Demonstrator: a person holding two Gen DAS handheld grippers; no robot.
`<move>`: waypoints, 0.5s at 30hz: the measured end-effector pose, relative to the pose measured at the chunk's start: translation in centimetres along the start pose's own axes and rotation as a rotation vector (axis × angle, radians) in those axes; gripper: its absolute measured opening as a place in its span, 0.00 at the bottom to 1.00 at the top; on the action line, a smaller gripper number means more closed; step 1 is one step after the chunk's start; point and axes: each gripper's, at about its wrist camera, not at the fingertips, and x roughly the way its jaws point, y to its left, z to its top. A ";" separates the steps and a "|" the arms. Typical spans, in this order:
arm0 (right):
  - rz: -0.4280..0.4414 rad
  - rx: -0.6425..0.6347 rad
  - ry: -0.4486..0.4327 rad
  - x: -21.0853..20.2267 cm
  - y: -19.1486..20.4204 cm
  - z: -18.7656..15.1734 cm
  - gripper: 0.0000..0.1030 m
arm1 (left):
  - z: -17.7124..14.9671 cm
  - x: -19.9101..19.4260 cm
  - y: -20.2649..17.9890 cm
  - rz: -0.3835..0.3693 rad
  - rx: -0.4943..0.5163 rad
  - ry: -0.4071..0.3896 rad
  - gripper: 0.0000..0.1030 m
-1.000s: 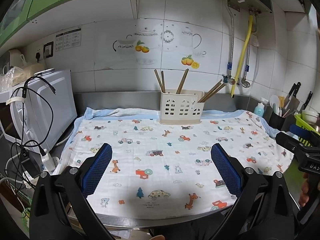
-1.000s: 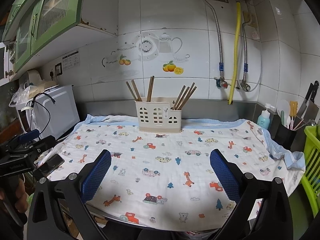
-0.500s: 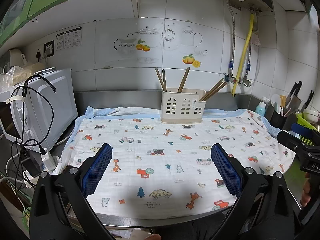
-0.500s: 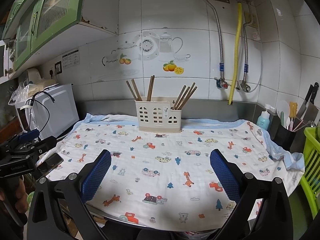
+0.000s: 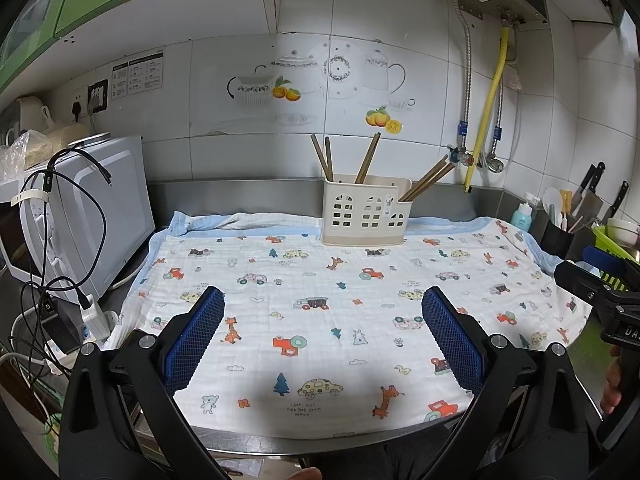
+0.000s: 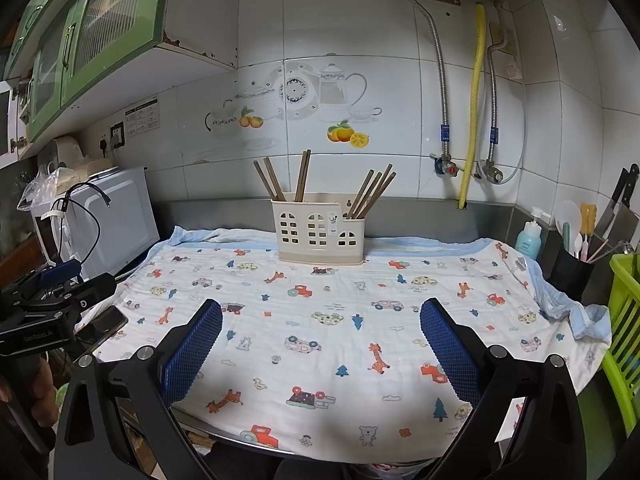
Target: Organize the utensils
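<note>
Chopstick holder [image 5: 366,216] well beyond left gripper [image 5: 322,334].

Tabletop [image 5: 248,446]: steel, its bare edge showing in front.
Cloth [image 5: 320,320]: white with cartoon cars and animals and a blue border; it covers most of the tabletop.
Utensil holder [image 5: 366,216]: cream plastic, upright on the cloth's back edge.
Microwave [image 5: 92,216]: white, at the left end.
Black cup [image 6: 570,272]: at the right end, beside a blue bottle [image 6: 528,240].
Phone [image 6: 102,326]: dark, lying on the cloth's left edge.
</note>
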 end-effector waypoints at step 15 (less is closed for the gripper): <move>0.001 -0.002 -0.001 0.1 0.1 0.0 0.93 | -0.1 0.1 -0.1 0.001 0.001 0.001 0.95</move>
